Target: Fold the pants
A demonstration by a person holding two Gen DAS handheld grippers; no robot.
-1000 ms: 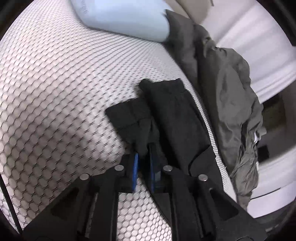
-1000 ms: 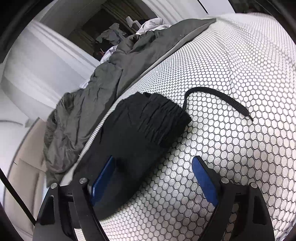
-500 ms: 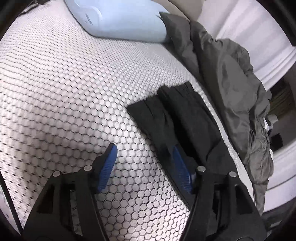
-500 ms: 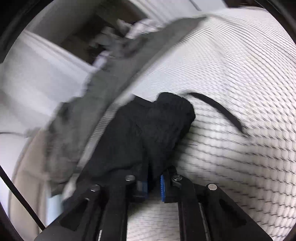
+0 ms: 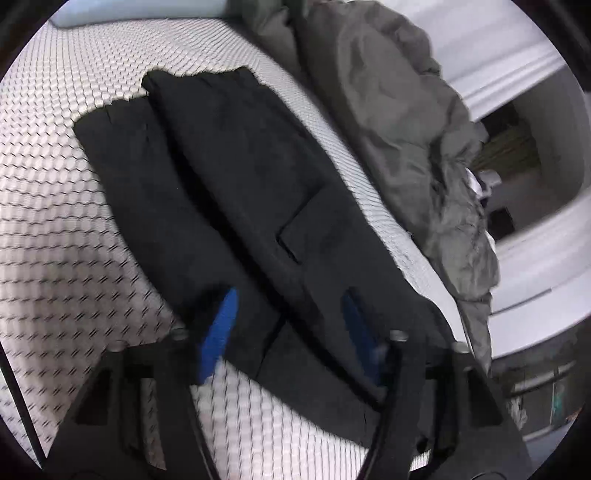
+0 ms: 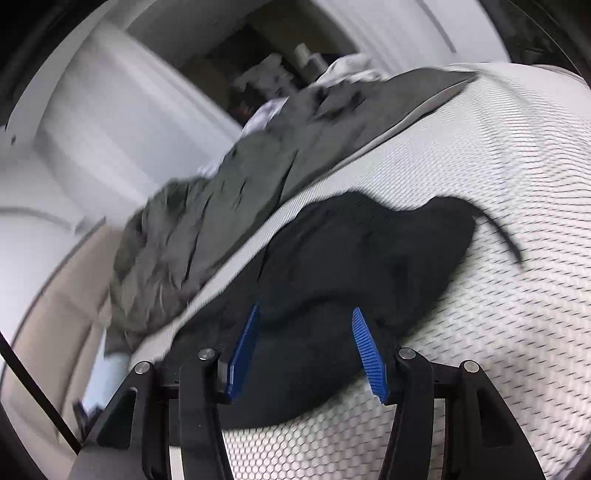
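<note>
The black pants (image 5: 236, 177) lie folded lengthwise on the white honeycomb bed cover (image 5: 55, 221). My left gripper (image 5: 289, 295) hovers over their near end. Its jaws are closing with the cloth under and between the blue pads (image 5: 218, 332), and the pads do not press on it. In the right wrist view the pants (image 6: 369, 251) lie bunched in a rounded heap. My right gripper (image 6: 306, 310) is just above their near edge. Its jaws are opening, and the blue pads (image 6: 242, 354) stand apart from the cloth.
A crumpled grey blanket (image 5: 399, 122) (image 6: 221, 221) runs along the bed's edge beside the pants. A black cord (image 6: 506, 240) trails from the pants onto the bed cover (image 6: 498, 314). A sliver of pale blue pillow (image 5: 147, 11) shows at the far end. White walls lie beyond the edge.
The left gripper let go of the pants' leg end and moved right over the pants. The right gripper shut on the pants, then opened again, leaving that end bunched.
</note>
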